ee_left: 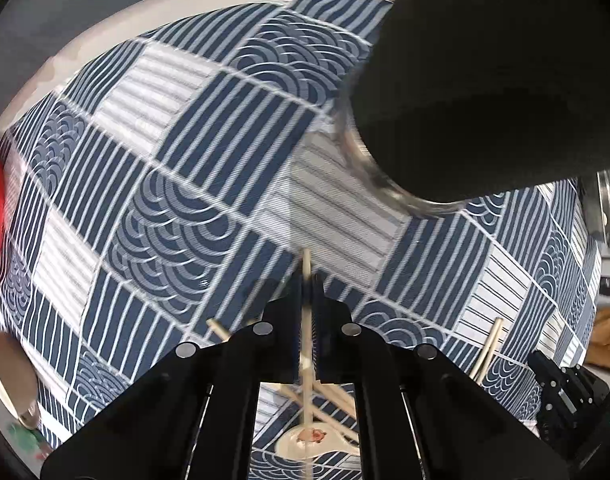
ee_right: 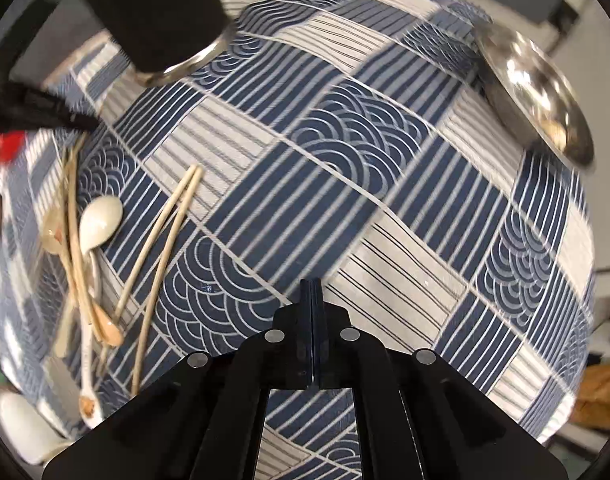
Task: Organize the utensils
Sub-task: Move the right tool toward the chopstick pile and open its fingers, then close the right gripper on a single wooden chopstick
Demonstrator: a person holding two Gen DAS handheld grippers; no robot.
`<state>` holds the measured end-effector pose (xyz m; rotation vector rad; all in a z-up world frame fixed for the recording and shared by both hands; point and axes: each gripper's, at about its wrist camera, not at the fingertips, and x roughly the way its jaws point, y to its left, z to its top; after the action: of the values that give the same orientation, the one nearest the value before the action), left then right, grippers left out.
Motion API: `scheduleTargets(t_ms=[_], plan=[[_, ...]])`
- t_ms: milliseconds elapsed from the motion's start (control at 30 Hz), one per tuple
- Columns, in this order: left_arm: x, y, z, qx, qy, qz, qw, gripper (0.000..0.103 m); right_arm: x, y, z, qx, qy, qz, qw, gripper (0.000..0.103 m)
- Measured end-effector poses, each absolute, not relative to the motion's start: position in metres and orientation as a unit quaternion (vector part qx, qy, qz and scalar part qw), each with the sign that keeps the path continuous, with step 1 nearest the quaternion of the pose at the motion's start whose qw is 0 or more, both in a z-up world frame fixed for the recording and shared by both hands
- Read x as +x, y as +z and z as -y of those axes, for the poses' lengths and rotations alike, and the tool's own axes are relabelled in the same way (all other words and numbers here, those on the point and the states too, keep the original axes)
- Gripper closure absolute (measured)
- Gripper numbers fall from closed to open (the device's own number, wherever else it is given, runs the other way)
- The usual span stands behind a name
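The left gripper (ee_left: 307, 280) pinches one chopstick (ee_left: 306, 344) above the patterned cloth (ee_left: 177, 184). The right gripper (ee_right: 311, 285) is pressed together, empty. Loose chopsticks (ee_right: 165, 232) and spoons (ee_right: 99, 222) lie left; a steel bowl (ee_right: 541, 92) sits far right.

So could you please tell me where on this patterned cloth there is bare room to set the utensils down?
The widest bare stretch of cloth lies between the chopstick pair and the steel bowl. The left side is crowded: white spoon, more chopsticks and a wooden spoon overlap there.
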<state>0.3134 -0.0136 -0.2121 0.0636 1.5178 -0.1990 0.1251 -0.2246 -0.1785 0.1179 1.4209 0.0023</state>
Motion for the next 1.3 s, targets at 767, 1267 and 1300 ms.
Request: scheduleTargets(t_ms=[767,1267,1300], plan=[[0.240,-0.176,-0.081,-0.020,-0.066,-0.662,0.747,0.098,0.127,-0.107,0.285,0.111,0.018,-0.604,0.789,0.103],[0.192,-0.146,-0.084,-0.027,-0.082,-0.652,0.753,0.098,0.082,-0.086,0.325,0.155,-0.012,-0.568,0.808,0.103],[0.188,-0.143,-0.087,-0.026,-0.083,-0.651,0.755,0.098,0.078,-0.085,0.327,0.162,-0.007,-0.563,0.810,0.103]])
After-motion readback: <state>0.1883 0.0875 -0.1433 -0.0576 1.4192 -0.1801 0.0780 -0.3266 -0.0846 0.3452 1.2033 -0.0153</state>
